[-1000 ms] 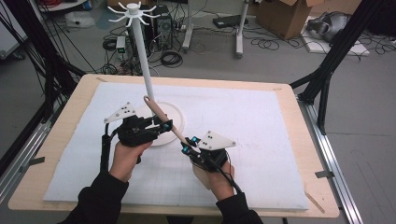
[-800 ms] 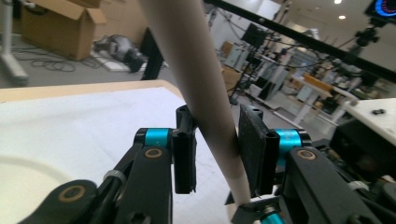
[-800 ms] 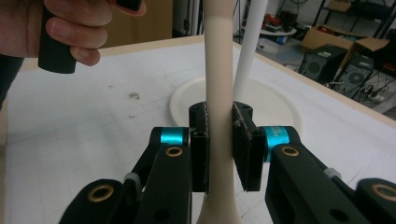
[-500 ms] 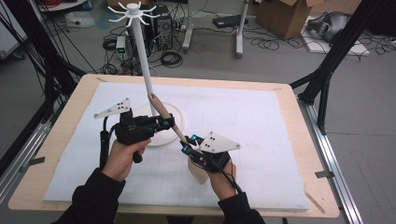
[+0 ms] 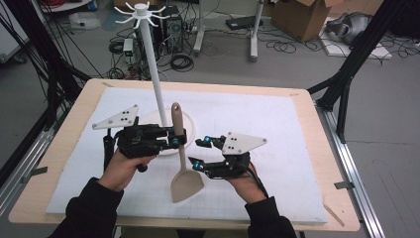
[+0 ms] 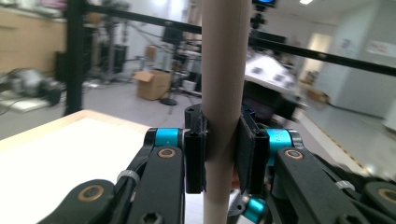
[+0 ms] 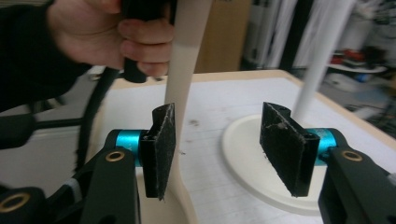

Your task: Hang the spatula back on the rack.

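Spatula (image 5: 184,168) now upright, not tilted as a second ago, just in front of the stand (image 5: 154,79) base. Left gripper (image 5: 174,141) clamps its handle. Right gripper (image 5: 200,152) has let go, jaws wide apart beside the handle; handover looks done.

I take the stand (image 5: 157,91) as my landmark; it rises from its round base (image 5: 185,130) on the mat (image 5: 277,129), which lies on the tabletop (image 5: 317,148). The spatula (image 5: 184,163) stands upright just right of the pole, in front of the base, blade down near the mat. My left tongs (image 5: 177,140) hold its handle from the left. My right tongs (image 5: 199,152) sit just right of the spatula, spread apart, before the base.
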Motion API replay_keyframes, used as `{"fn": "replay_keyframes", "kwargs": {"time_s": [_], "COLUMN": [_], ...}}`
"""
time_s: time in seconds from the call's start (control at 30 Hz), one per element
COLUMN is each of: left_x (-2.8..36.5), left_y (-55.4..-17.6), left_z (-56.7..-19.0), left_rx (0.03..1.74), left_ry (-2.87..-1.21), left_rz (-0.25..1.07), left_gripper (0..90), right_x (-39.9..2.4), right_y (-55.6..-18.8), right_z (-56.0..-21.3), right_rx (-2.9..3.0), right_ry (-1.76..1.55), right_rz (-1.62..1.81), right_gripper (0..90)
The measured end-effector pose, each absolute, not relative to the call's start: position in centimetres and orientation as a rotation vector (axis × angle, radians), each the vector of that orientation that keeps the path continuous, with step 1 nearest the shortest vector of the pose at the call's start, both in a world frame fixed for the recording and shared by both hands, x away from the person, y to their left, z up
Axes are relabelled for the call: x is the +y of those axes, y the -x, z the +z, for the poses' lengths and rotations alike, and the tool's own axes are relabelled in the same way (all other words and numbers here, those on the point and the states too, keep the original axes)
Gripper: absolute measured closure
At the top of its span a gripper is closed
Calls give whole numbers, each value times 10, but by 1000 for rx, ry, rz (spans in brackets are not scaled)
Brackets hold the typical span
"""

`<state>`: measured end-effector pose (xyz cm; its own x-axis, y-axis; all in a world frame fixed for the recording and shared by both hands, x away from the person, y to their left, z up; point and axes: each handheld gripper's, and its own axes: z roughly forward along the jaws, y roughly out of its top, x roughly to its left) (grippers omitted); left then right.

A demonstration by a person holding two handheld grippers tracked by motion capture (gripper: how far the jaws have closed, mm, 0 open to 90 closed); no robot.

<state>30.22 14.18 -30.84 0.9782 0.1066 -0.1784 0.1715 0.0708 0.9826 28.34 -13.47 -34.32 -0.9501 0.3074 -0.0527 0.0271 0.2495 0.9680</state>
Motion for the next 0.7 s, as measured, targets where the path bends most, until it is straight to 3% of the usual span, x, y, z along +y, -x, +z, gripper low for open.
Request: {"fn": "replay_keyframes", "kwargs": {"time_s": [0.17,0.33,0.47,0.6,0.7], "left_x": [142,142,142,142,142], "left_y": [-299,-296,-295,-291,-289], "left_z": [-304,-302,-301,-301,-303], "left_rx": [158,124,123,192,315], "left_ry": [-1502,-1510,-1529,-1560,-1544], "left_rz": [-58,-62,-7,118,220], "left_gripper": [752,752,751,741,515], "right_x": [-128,-116,-110,-105,-102], "right_y": [-287,-286,-286,-285,-285], "right_z": [-345,-349,-350,-352,-354], "right_rx": [2366,2425,2454,2421,2405], "right_ry": [-202,-137,-106,-231,-321], "right_rz": [1854,1879,1870,1816,1742], "right_gripper": [541,563,781,790,791]}}
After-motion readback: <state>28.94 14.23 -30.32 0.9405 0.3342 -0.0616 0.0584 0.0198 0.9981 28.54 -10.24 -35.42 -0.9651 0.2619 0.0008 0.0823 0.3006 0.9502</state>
